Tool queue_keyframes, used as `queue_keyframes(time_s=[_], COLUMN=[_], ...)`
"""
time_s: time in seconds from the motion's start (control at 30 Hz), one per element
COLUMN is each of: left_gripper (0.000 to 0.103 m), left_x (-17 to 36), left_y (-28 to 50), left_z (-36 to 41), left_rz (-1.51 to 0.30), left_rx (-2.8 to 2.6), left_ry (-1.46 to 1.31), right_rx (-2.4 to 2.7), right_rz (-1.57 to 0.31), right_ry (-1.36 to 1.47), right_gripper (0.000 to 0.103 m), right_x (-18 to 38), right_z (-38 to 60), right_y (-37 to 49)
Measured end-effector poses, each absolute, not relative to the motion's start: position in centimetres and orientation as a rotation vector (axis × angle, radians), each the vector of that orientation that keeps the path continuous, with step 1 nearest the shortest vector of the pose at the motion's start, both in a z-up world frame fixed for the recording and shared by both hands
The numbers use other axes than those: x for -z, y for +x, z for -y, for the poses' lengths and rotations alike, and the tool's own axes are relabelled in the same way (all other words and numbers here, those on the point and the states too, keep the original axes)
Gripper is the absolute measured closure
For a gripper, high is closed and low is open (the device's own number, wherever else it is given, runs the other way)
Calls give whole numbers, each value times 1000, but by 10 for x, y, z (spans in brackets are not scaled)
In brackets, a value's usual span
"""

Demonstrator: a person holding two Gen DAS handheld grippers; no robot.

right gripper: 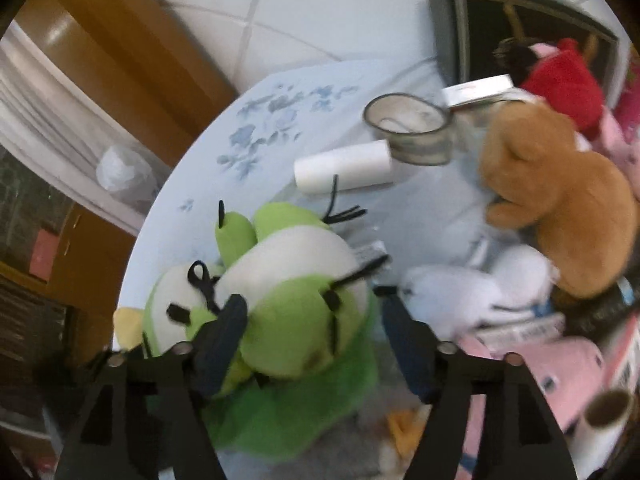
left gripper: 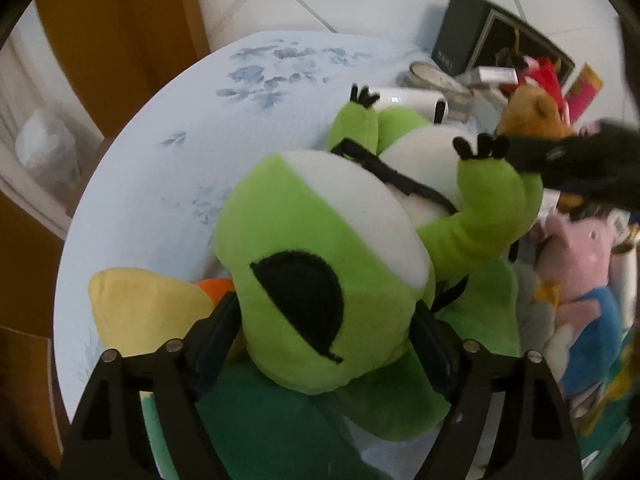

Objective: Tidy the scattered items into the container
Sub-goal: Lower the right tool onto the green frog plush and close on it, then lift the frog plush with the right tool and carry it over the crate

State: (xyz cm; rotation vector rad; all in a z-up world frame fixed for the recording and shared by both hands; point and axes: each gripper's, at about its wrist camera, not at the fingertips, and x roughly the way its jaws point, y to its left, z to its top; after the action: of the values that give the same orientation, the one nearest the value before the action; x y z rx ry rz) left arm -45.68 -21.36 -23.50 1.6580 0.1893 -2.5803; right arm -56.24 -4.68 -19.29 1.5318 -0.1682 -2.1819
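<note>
A green and white frog plush [left gripper: 340,264] fills the left wrist view. My left gripper [left gripper: 324,340] is shut on its head, one finger on each side, holding it above the table. In the right wrist view the same frog plush [right gripper: 288,300] lies between the fingers of my right gripper [right gripper: 312,336], which is open around its body, the left finger touching it and the right finger apart. The right gripper shows dark and blurred in the left wrist view [left gripper: 568,160] beside the frog's raised arm. I cannot make out the container.
A round table with a pale blue floral cloth [left gripper: 168,168] holds a yellow plush [left gripper: 148,312], a brown plush [right gripper: 560,200], a pink pig plush [left gripper: 588,272], a white plush [right gripper: 472,296], a white cylinder [right gripper: 344,164], a clear cup [right gripper: 412,128] and a dark box [right gripper: 520,24].
</note>
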Motion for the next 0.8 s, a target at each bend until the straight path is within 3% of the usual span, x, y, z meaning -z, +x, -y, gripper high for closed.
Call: queue_keyframes(time_s=[0.07,0.27,0.33,0.37,0.5,0.8], left_gripper=[12,10,17,22,33,34], left_x=[233,259,260,257,240,182], left_y=[-462,-473,-472,-471,-467,-452], left_z=[219,210,205,205,205,176], left_rz=[-226,-218,-201,-206,-218,-131], left_rx=[2565,2551,2558,2566,2605,2749], left_ry=[1623,1683,1661,1653,1614,1478], right_rx=[2149,2027,2014,2015,2067,2187], right_rz=[137,186,217,235,218,259], right_ry=[1583,1648,1646,1628,1549,1397], right_gripper=[18,21,22,31,42,43], right_x=[208,245,253,253,235,174], right_z=[57,57,55,54,54,18], right_y=[-568,-566,-565,-565,-553,-529])
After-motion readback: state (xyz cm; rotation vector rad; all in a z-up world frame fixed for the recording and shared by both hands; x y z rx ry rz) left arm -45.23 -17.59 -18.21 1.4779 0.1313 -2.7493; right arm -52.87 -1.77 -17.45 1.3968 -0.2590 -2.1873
